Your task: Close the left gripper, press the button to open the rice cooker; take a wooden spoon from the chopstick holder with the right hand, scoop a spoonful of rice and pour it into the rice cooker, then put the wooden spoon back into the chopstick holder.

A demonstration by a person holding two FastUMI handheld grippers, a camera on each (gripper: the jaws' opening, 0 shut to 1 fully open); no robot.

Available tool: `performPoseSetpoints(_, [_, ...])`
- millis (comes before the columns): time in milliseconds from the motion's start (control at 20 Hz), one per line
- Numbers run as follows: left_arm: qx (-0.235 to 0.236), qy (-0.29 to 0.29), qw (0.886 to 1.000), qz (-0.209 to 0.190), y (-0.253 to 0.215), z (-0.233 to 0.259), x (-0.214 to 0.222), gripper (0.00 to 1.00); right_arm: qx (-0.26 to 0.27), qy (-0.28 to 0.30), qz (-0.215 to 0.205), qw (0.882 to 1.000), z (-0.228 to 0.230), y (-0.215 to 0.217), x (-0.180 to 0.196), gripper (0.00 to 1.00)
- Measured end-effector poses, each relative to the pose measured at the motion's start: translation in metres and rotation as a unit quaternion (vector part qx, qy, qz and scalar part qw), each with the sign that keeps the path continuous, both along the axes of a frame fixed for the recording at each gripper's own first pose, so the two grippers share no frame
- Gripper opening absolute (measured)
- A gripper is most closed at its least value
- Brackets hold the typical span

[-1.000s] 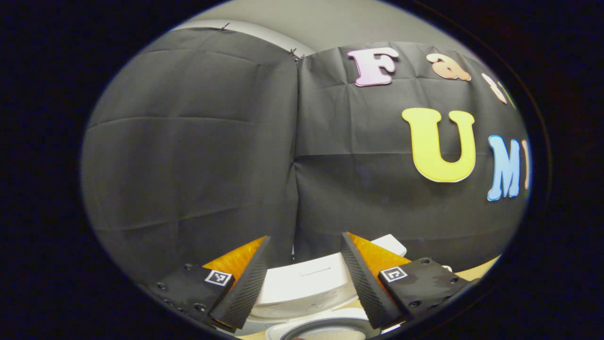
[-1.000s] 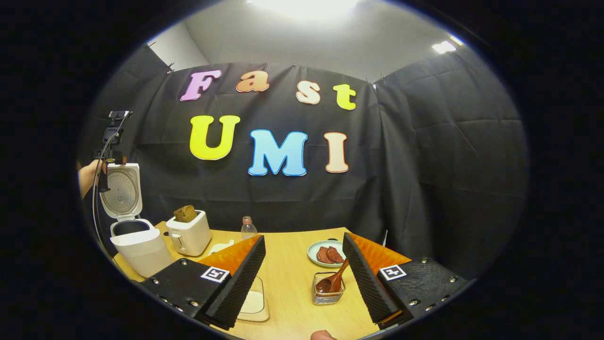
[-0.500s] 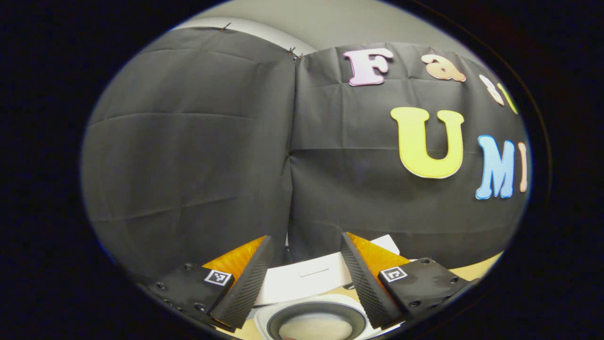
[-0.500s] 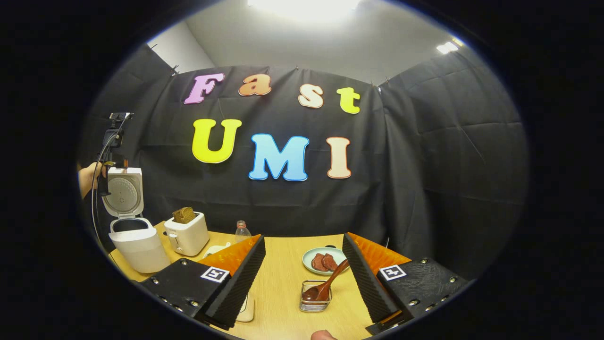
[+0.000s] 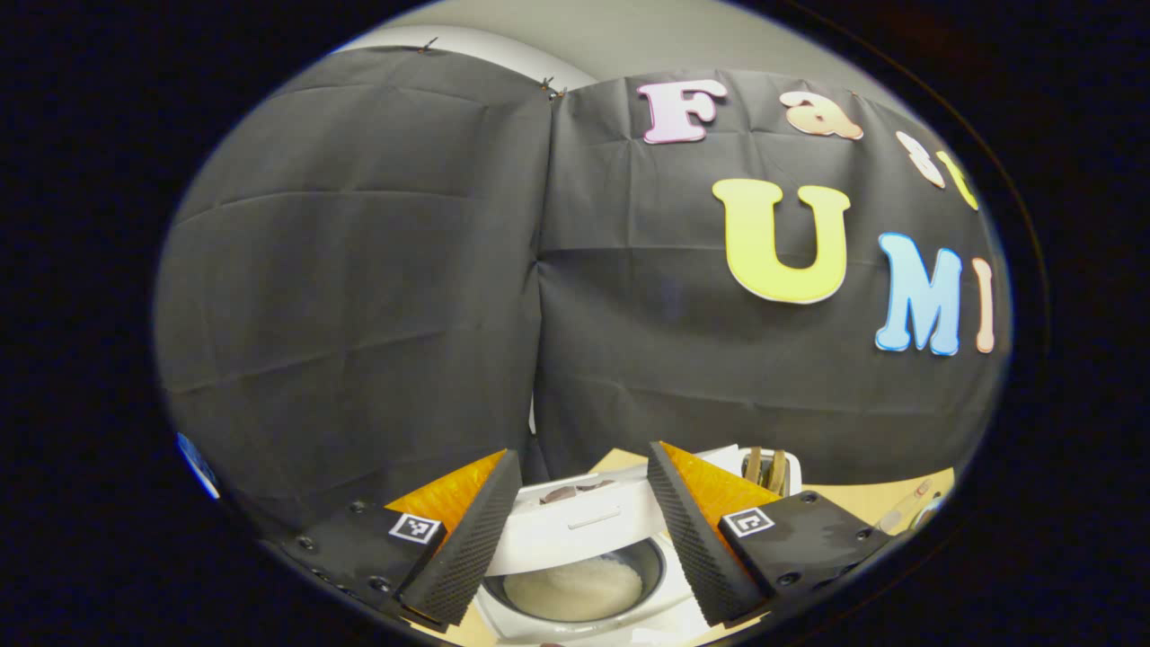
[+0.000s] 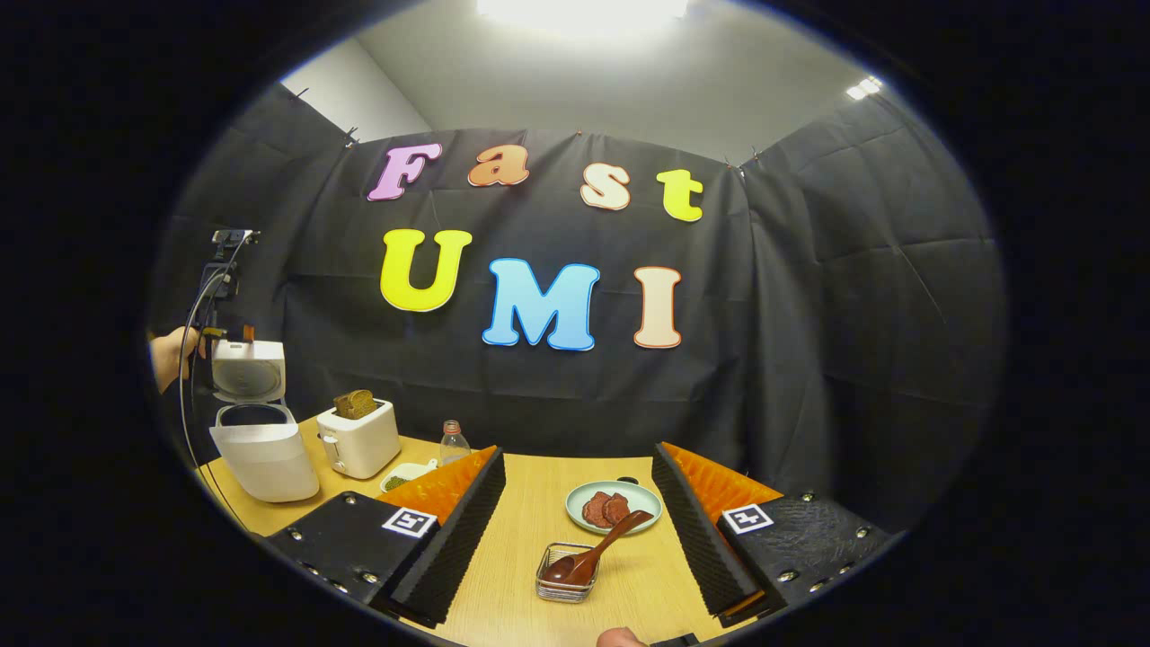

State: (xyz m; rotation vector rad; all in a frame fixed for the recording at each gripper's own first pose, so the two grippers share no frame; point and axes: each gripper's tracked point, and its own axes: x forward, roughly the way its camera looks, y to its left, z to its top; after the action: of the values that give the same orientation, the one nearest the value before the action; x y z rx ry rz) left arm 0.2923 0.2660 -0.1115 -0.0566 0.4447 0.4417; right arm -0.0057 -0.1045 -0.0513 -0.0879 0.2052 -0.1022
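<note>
The white rice cooker (image 6: 262, 449) stands at the table's left end, its lid (image 6: 248, 370) raised and tipped forward over the pot. In the left gripper view the lid (image 5: 579, 521) lies between my fingers and white rice (image 5: 573, 584) shows in the pot below. My left gripper (image 5: 581, 451) is open above the lid; from afar it (image 6: 235, 334) sits at the lid's top, held by a hand (image 6: 169, 355). The wooden spoon (image 6: 597, 553) leans in the wire chopstick holder (image 6: 561, 589) on the table, below and ahead of my open, empty right gripper (image 6: 578, 449).
A white toaster (image 6: 361, 438) with bread stands right of the cooker, then a small dish (image 6: 404, 472) and a bottle (image 6: 454, 440). A pale green plate (image 6: 645, 517) of meat slices sits just behind the holder. The wooden table (image 6: 530, 503) runs to the cloth wall.
The cooker lid has swung from upright to tipped forward, with the left gripper following it down. The pot and rice have come into the left gripper view. The right gripper shifted, holder now centred.
</note>
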Motion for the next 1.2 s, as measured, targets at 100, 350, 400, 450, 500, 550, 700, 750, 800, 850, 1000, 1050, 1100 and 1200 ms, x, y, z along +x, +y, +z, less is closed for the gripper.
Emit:
performPoseSetpoints(100, [-0.018, 0.018, 1.0, 0.002, -0.009, -0.011, -0.013, 0.98, 0.0, 0.005, 0.009, 1.0, -0.005, -0.007, 0.0, 1.0])
performPoseSetpoints(350, [-0.009, 0.044, 0.999, -0.004, -0.02, -0.029, -0.03, 0.99, -0.005, 0.021, 0.019, 1.0, -0.014, -0.023, 0.001, 1.0])
performPoseSetpoints(400, [-0.005, 0.049, 0.999, -0.005, -0.019, -0.032, -0.031, 0.99, -0.005, 0.022, 0.022, 1.0, -0.015, -0.024, 0.003, 1.0])
performPoseSetpoints(450, [-0.006, 0.054, 0.999, -0.004, -0.022, -0.035, -0.035, 0.98, -0.006, 0.022, 0.025, 0.999, -0.016, -0.025, 0.005, 1.0])
performPoseSetpoints(500, [-0.009, 0.058, 0.998, -0.003, -0.024, -0.038, -0.037, 0.99, -0.007, 0.022, 0.027, 0.999, -0.016, -0.026, 0.006, 1.0])
performPoseSetpoints(550, [-0.013, 0.062, 0.998, -0.002, -0.026, -0.04, -0.039, 0.94, -0.009, 0.023, 0.03, 0.999, -0.016, -0.026, 0.008, 1.0])
performPoseSetpoints(700, [-0.013, 0.07, 0.997, -0.005, -0.028, -0.045, -0.042, 0.96, -0.012, 0.027, 0.039, 0.999, -0.019, -0.022, 0.011, 1.0])
performPoseSetpoints(750, [-0.012, 0.073, 0.997, -0.005, -0.028, -0.048, -0.042, 0.96, -0.011, 0.026, 0.042, 0.999, -0.019, -0.02, 0.011, 1.0])
performPoseSetpoints(800, [-0.014, 0.078, 0.997, -0.006, -0.03, -0.05, -0.045, 0.96, -0.011, 0.026, 0.043, 0.999, -0.019, -0.02, 0.013, 1.0])
performPoseSetpoints(850, [-0.018, 0.084, 0.996, -0.005, -0.031, -0.052, -0.047, 0.96, -0.009, 0.026, 0.044, 0.999, -0.02, -0.018, 0.015, 1.0])
performPoseSetpoints(1000, [-0.014, 0.096, 0.995, -0.012, -0.03, -0.056, -0.051, 0.94, 0.004, 0.028, 0.046, 0.999, -0.022, -0.011, 0.019, 1.0])
performPoseSetpoints(1050, [-0.011, 0.099, 0.995, -0.016, -0.03, -0.058, -0.052, 0.97, 0.01, 0.027, 0.047, 0.999, -0.022, -0.007, 0.021, 1.0])
performPoseSetpoints(1100, [-0.014, 0.108, 0.994, -0.018, -0.032, -0.059, -0.057, 0.95, 0.014, 0.026, 0.048, 0.998, -0.023, -0.004, 0.024, 1.0])
performPoseSetpoints(1200, [-0.012, 0.104, 0.994, -0.02, -0.031, -0.06, -0.056, 0.98, 0.014, 0.026, 0.05, 0.998, -0.025, 0.002, 0.026, 1.0])
